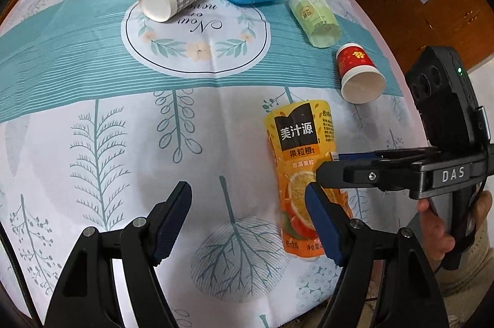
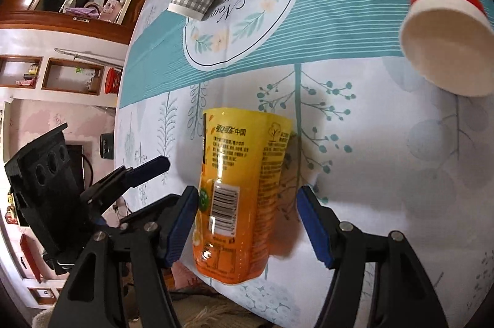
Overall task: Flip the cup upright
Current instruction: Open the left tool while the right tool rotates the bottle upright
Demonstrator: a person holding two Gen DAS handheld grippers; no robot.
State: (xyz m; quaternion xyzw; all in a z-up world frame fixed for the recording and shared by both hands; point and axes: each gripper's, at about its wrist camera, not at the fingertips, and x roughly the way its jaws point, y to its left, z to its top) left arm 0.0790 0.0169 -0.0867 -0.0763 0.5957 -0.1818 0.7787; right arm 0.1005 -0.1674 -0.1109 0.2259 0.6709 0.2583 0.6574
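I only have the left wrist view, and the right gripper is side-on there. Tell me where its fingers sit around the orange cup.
Observer: In the right wrist view the right gripper is open, with the orange cup lying between its fingers.
Operator: Report the gaps.
Observer: One pad sits right against the cup; the other pad stands clear of it.
Operator: Say which face looks at that camera.
Observer: The side with the barcode.
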